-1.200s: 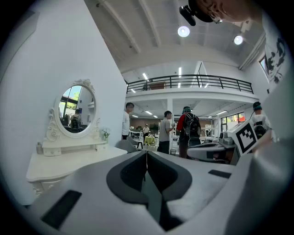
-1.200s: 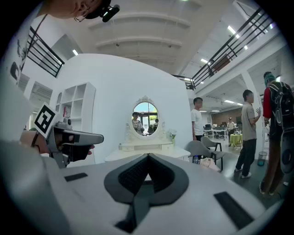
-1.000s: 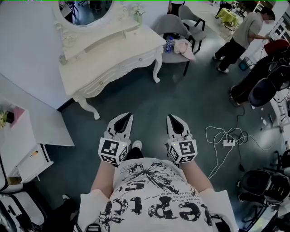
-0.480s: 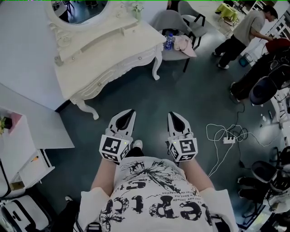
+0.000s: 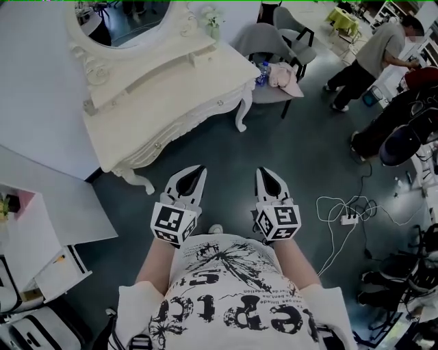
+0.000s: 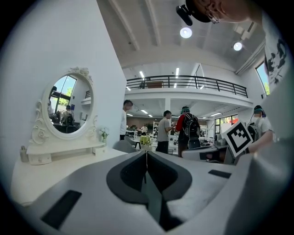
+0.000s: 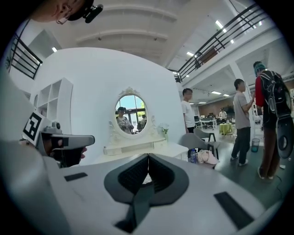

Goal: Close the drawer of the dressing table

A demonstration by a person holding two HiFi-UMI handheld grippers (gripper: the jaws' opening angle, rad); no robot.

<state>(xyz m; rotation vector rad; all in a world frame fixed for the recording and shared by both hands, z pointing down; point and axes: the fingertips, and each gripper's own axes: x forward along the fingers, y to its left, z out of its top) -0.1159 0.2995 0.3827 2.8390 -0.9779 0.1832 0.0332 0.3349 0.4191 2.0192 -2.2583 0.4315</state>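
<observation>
The white dressing table (image 5: 171, 89) with its oval mirror (image 5: 116, 17) stands at the upper left of the head view. Its front carries small knobs (image 5: 220, 102); from above I cannot tell how far any drawer stands out. My left gripper (image 5: 198, 169) and right gripper (image 5: 263, 171) are held side by side over the dark floor, short of the table and touching nothing. Both are shut and empty. The left gripper view has its closed jaw tips (image 6: 146, 153) beside the table top (image 6: 69, 160). In the right gripper view the closed tips (image 7: 148, 156) point at the table (image 7: 156, 149).
A grey chair (image 5: 263, 37) with a bottle (image 5: 263, 70) and a pink cloth stands right of the table. White cables and a power strip (image 5: 349, 219) lie on the floor at right. A person (image 5: 376, 55) bends over at far right. White shelving (image 5: 41, 253) is at left.
Both grippers have been carried forward toward the dressing table, which now sits lower and nearer in the head view. Their jaws stayed shut.
</observation>
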